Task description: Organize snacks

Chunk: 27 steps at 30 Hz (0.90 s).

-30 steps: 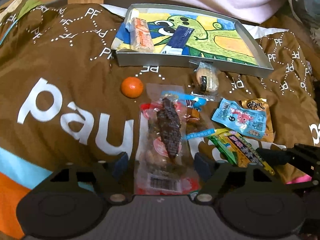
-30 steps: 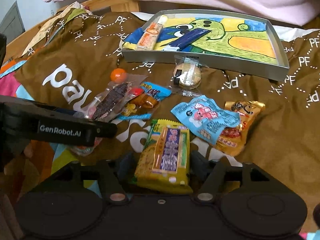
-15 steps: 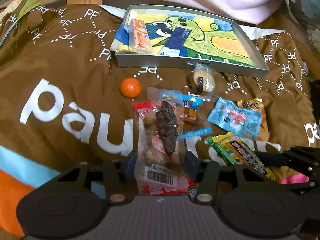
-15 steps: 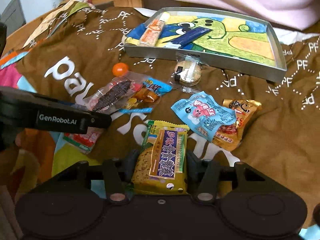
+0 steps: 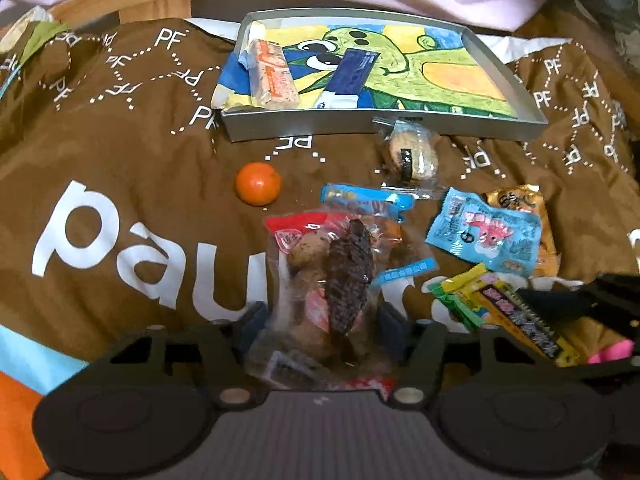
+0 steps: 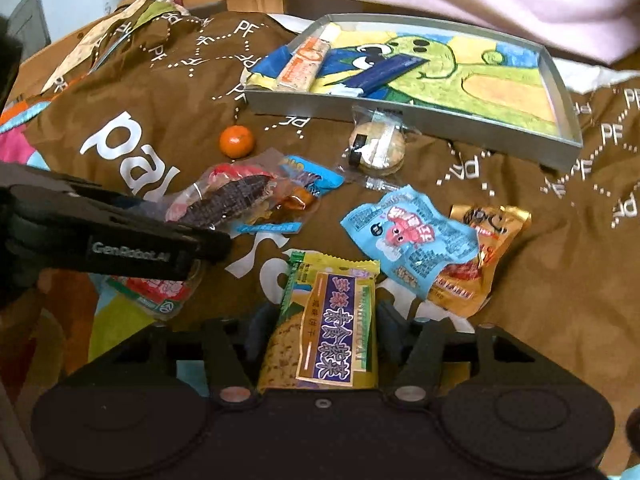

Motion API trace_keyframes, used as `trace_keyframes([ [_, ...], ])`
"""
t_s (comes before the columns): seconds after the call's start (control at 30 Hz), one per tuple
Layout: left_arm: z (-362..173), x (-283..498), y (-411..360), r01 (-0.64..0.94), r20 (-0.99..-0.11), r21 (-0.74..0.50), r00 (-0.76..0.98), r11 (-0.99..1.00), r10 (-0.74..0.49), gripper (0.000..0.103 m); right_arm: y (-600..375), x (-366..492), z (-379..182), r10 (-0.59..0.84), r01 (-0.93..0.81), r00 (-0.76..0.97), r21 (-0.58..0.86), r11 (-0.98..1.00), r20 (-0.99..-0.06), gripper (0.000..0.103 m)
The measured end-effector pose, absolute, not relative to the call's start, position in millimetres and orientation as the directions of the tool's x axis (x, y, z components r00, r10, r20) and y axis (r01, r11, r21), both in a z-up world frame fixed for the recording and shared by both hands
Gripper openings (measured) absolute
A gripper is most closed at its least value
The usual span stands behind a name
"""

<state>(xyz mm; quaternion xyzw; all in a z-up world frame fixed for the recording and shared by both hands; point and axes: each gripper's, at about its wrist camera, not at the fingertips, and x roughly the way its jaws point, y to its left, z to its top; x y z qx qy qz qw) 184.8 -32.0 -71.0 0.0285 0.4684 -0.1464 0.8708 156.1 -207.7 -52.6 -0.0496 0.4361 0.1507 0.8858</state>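
In your left wrist view, your left gripper [image 5: 320,320] sits at bottom centre with its fingers pressed in on both sides of the clear snack bag [image 5: 320,280], the one with the dark ridged piece inside. Above it, left of centre, the small orange [image 5: 258,183] rests alone on the brown printed cloth [image 5: 120,140]. The grey tray [image 5: 500,124] with the green cartoon lining fills the upper centre; an orange-and-white bar [image 5: 272,74] lies in its left end and a dark blue packet [image 5: 352,76] just right of that. A wrapped round biscuit [image 5: 412,154] lies just below the tray's front wall. The light blue packet [image 5: 488,236] overlaps the gold packet [image 5: 532,212] at the right, and the yellow-green packet [image 5: 500,312] shows lower right, held by your other tool.

In your right wrist view, your right gripper [image 6: 320,340] at bottom centre is clamped on the yellow-green packet [image 6: 332,320]. Your left gripper [image 6: 192,240] reaches in from the left edge, the clear snack bag [image 6: 228,200] in its grip. The orange [image 6: 237,141] lies upper left of centre, the tray [image 6: 520,136] upper right, the biscuit [image 6: 378,146] just below its front wall, and the light blue packet [image 6: 408,236] partly over the gold packet [image 6: 488,248] right of centre.
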Motion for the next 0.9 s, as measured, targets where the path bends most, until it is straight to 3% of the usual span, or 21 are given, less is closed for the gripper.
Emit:
trace_keyframes([
  [0.2,-63.9,175.5,-31.0,0.281,-0.834,-0.109,0.495,0.953,-0.242,0.051,-205.0,147.7,-47.9,0.216,-0.327,0.585,0.016,0.945,-0.782,0.051],
  [0.47,-57.3,175.9,-10.2,0.201,-0.827,-0.328,0.411,0.923,-0.384,0.047,-194.6,129.7,-38.2,0.113,-0.37,0.701,-0.223,0.902,-0.704,0.051],
  [0.6,-59.7,173.0,-17.2,0.228,-0.835,-0.273,0.426,0.935,-0.348,0.048,-199.7,133.8,-37.7,0.109,-0.36,0.694,-0.212,0.909,-0.712,0.051],
  [0.73,-62.6,173.6,-26.9,0.27,-0.843,-0.215,0.433,0.939,-0.318,0.059,-200.6,133.5,-36.9,0.102,-0.354,0.695,-0.215,0.91,-0.712,0.051],
  [0.9,-67.7,174.8,-37.7,0.317,-0.847,-0.16,0.442,0.935,-0.295,0.06,-200.4,132.0,-37.4,0.102,-0.352,0.692,-0.211,0.912,-0.715,0.051],
])
